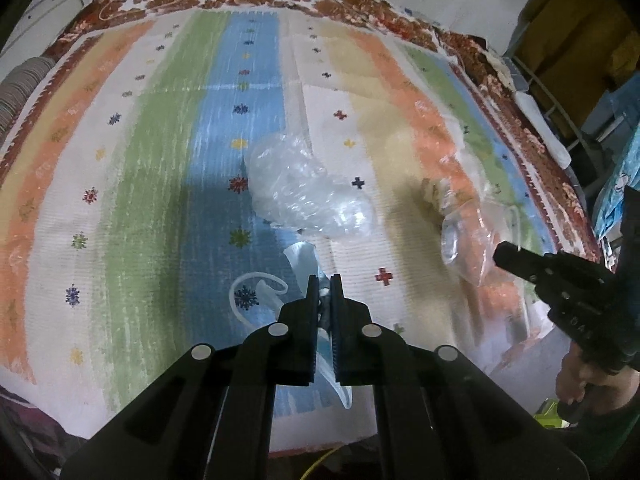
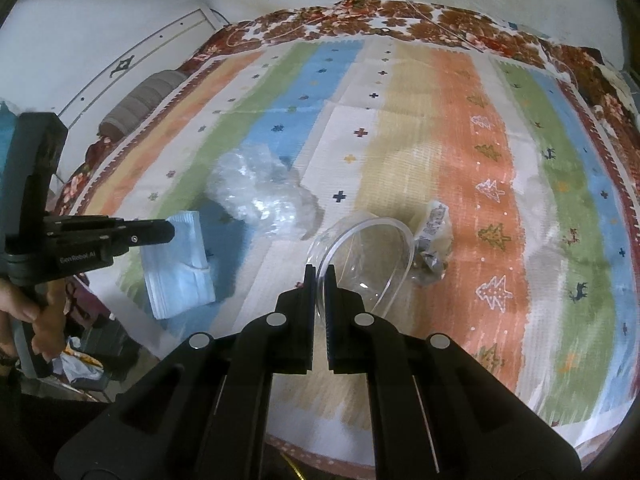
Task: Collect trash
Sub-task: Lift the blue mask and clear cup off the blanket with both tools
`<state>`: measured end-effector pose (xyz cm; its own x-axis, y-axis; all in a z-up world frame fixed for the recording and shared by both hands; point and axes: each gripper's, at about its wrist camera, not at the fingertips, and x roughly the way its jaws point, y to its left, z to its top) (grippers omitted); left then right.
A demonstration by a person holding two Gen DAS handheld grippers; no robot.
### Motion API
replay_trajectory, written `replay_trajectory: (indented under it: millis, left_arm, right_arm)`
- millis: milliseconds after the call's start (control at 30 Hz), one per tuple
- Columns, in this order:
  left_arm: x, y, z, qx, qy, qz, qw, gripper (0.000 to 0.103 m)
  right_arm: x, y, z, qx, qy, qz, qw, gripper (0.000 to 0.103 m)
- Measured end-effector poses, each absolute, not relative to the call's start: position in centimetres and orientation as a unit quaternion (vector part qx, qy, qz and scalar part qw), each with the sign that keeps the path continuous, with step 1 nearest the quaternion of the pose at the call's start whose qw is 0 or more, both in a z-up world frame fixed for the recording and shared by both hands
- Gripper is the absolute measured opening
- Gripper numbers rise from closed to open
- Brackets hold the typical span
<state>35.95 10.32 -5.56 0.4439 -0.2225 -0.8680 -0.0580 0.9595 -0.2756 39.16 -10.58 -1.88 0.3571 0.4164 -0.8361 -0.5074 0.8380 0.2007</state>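
A light blue face mask [image 2: 180,268] hangs just above the striped mat [image 2: 480,128], with my left gripper [image 1: 324,280] shut on its top edge. In the left wrist view the face mask [image 1: 302,258] shows edge-on between the pads, its ear loop [image 1: 256,280] curling left. My right gripper [image 2: 319,272] is shut on the rim of a clear plastic cup [image 2: 368,256], tilted and lifted off the mat. A crumpled clear plastic bag [image 2: 260,196] lies on the mat between the two grippers. A crumpled printed wrapper [image 2: 434,240] lies just beyond the cup.
The mat covers a bed with a brown floral blanket [image 2: 400,12] around its edges. A grey bolster [image 2: 136,104] lies at the far left by the white wall. At the right stands a rack with yellow cloth [image 1: 568,32]. A hand [image 2: 36,312] grips the left tool.
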Motion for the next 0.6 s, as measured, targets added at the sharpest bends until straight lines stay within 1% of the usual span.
replay_trajectory:
  millis: [600]
  left_arm:
    - [32.2, 9.3, -0.9, -0.145, 0.483, -0.055, 0.862, 0.004]
  right_arm:
    - [34.8, -10.6, 1.9, -0.034, 0.478, 0.284, 0.830, 0.003]
